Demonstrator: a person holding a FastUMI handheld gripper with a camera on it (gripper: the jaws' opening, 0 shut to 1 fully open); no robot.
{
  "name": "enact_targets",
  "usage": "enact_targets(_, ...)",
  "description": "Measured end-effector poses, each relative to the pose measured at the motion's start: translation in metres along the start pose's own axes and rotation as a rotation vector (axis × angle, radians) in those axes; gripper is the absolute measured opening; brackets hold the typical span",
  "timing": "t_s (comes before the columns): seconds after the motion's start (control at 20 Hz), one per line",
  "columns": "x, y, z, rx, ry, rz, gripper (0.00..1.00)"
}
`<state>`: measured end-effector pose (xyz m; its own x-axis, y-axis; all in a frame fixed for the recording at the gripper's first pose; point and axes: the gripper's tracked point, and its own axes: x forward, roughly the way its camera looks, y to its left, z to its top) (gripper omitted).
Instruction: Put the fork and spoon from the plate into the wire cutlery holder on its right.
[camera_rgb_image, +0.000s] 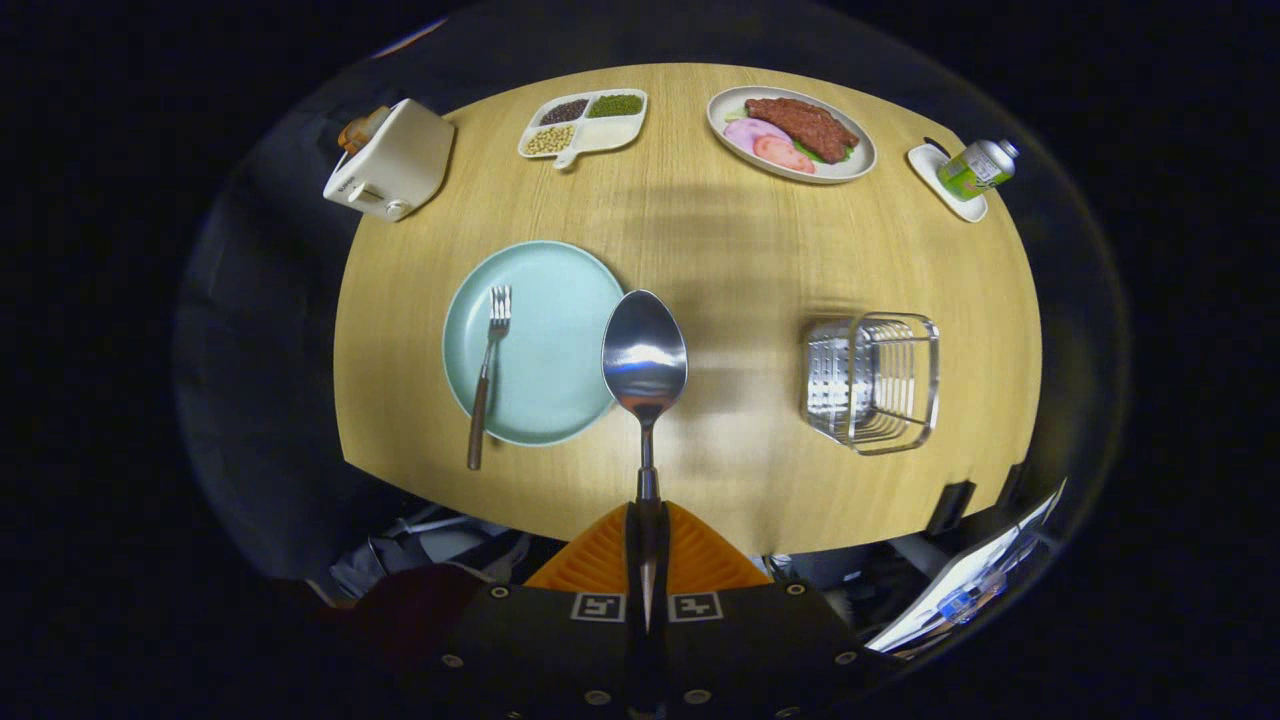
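Observation:
My gripper is shut on the dark handle of a metal spoon, and its orange fingers press the handle from both sides. The spoon sticks straight out ahead, held high above the table, its bowl overlapping the right rim of the pale blue plate. A fork with a brown handle lies on the plate's left side, handle hanging over the near rim. The wire cutlery holder stands to the right of the plate, well apart from the spoon.
At the table's far side stand a white toaster, a divided dish of beans, a plate of meat and vegetables and a small tray with a green can. The round wooden table's near edge runs just ahead of the fingers.

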<state>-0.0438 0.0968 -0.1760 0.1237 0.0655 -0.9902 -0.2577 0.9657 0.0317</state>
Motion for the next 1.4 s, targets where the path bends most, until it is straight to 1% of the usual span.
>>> enact_targets(0.2,-0.014,-0.064,-0.020,-0.025,0.093,-0.078,0.01)
enact_targets(0.35,-0.011,-0.097,-0.027,0.009,0.150,-0.102,0.01)
enact_targets(0.45,-0.008,-0.112,-0.029,0.027,0.192,-0.098,0.01)
enact_targets(0.55,-0.005,-0.120,-0.028,0.027,0.239,-0.085,0.01)
enact_targets(0.65,-0.003,-0.127,-0.027,0.002,0.278,-0.067,0.02)
enact_targets(0.8,0.001,-0.132,-0.020,-0.017,0.347,-0.060,0.02)
enact_targets(1.0,0.009,-0.135,-0.004,-0.047,0.386,-0.058,0.03)
enact_targets(1.1,0.014,-0.135,0.003,-0.060,0.393,-0.055,0.03)
enact_targets(1.25,0.020,-0.133,0.018,-0.046,0.370,-0.048,0.04)
enact_targets(1.4,0.019,-0.134,0.022,-0.047,0.355,-0.048,0.10)
